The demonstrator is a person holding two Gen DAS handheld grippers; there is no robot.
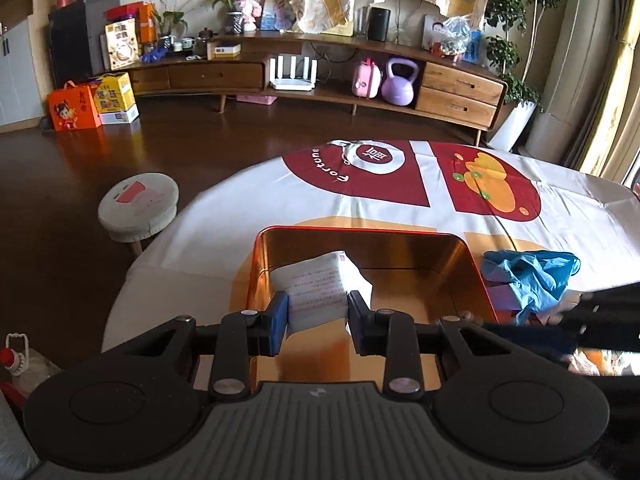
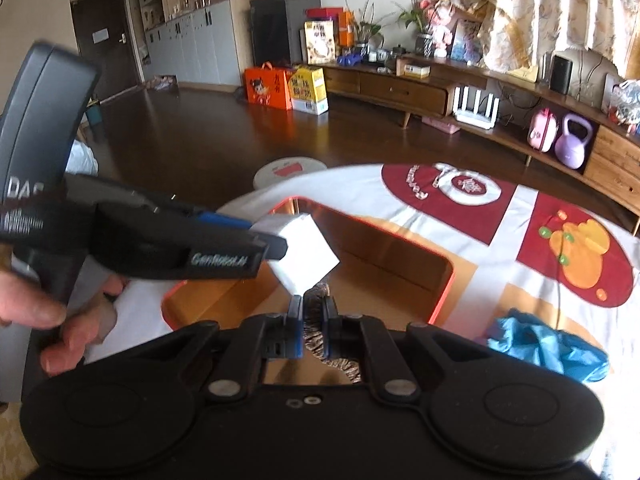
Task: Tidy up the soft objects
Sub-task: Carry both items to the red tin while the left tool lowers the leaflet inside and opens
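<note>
An open orange tin (image 1: pixel 360 233) with a gold inside stands on the tablecloth. Over its near left part my left gripper (image 1: pixel 318 320) is shut on a white printed packet (image 1: pixel 320 280). The right wrist view shows that gripper (image 2: pixel 267 240) from the side, with the white packet (image 2: pixel 306 256) sticking out above the tin (image 2: pixel 442 280). My right gripper (image 2: pixel 312 306) is shut on a brown striped soft piece (image 2: pixel 316 340) at the tin's near edge. A crumpled blue glove or bag (image 1: pixel 528 276) lies on the cloth to the right of the tin, and shows again as a blue heap (image 2: pixel 548 348).
The table carries a white, red and orange cloth (image 1: pixel 400 200). A round stool (image 1: pixel 138 208) stands on the dark floor to the left. A long wooden cabinet (image 1: pixel 460 92) runs along the far wall. A person's hand (image 2: pixel 60 320) grips the left tool's handle.
</note>
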